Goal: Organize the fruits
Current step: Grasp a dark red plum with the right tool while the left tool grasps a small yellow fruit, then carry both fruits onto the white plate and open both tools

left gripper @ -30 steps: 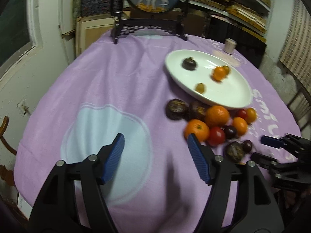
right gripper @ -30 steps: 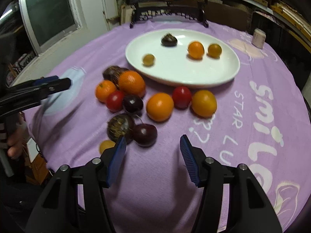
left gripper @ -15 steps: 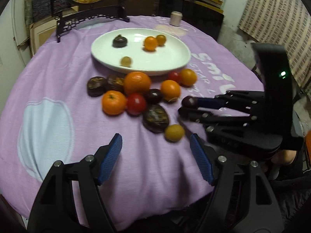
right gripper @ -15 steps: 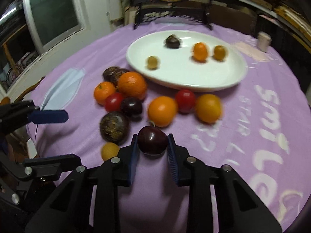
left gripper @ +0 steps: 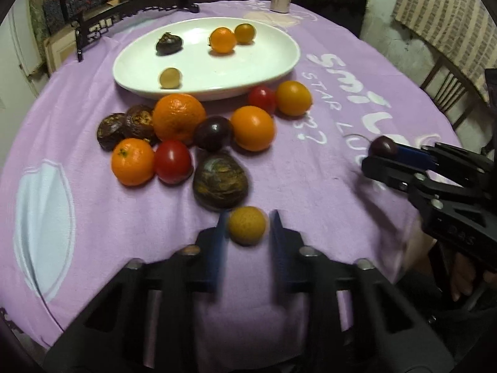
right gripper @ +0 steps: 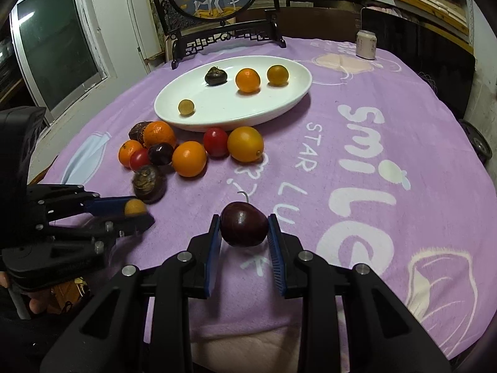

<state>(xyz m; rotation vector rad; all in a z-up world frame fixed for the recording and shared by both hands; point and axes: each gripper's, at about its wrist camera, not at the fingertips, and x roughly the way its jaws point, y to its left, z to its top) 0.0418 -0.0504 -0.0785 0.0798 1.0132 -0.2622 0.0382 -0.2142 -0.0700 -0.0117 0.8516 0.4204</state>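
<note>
The right claw [right gripper: 243, 228] was clenched on a dark plum [right gripper: 244, 228], its blue pads pressed to the fruit's sides and the stem pointing up, above the purple cloth covering the bench [right gripper: 357, 161]. The left claw [left gripper: 247, 228] had just snapped closed around a small yellow-brown fruit [left gripper: 247, 225] near the front edge of the bench, its pads blurred at either side of it; in the right wrist view that fruit sat wedged between the blue pads. Just behind it lay a large brown wrinkled fruit [left gripper: 220, 180], then a cluster of oranges, red tomatoes and dark fruits touching one another. Beyond them the white oval plate [left gripper: 273, 62] carried four small fruits, well apart.
</note>
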